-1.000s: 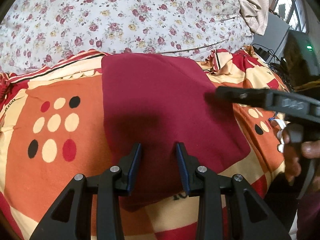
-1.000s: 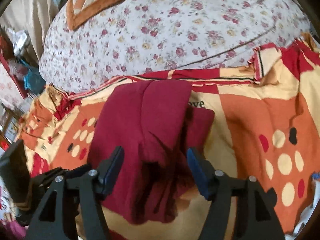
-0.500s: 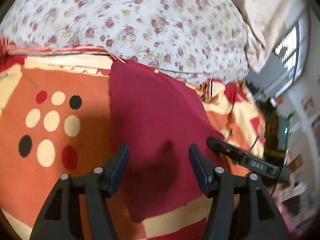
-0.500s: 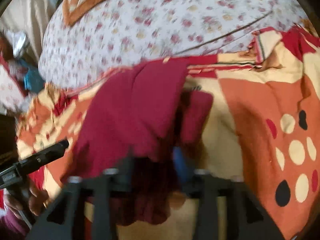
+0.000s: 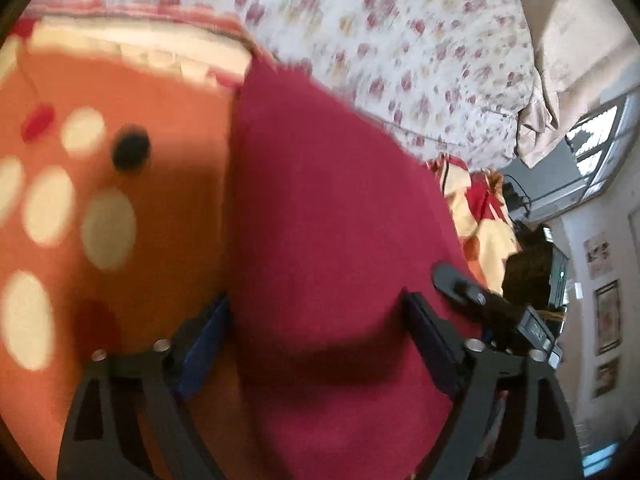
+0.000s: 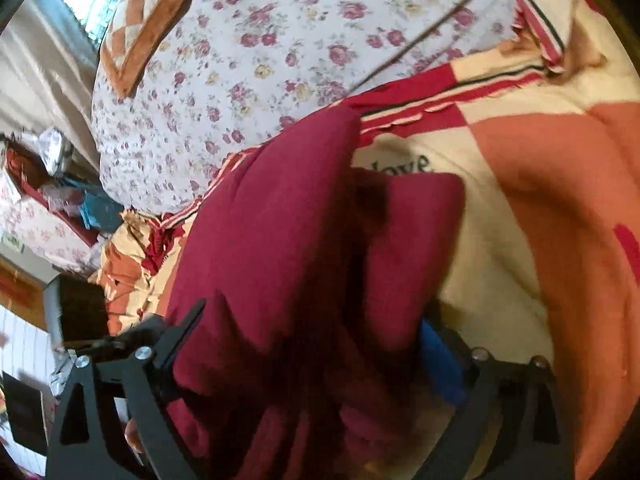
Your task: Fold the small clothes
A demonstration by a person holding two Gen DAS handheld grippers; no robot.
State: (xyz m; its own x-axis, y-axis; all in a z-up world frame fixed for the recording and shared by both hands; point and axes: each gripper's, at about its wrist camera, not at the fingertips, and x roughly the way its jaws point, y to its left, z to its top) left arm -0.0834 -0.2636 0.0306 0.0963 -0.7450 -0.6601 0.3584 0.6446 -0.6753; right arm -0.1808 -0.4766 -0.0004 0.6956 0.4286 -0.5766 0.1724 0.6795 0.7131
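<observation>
Partly folded, we judge: the maroon garment (image 6: 288,240) lies doubled on the blanket (image 6: 540,184), one flap still loose. Our left gripper (image 5: 320,340) and right gripper (image 6: 308,340) are spread wide, straddling cloth, grasping nothing. Final fold remains.

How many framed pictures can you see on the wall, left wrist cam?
3, stacked along the wall at the right edge: the top picture, the middle picture and the bottom picture. More may lie beyond the frame.
</observation>
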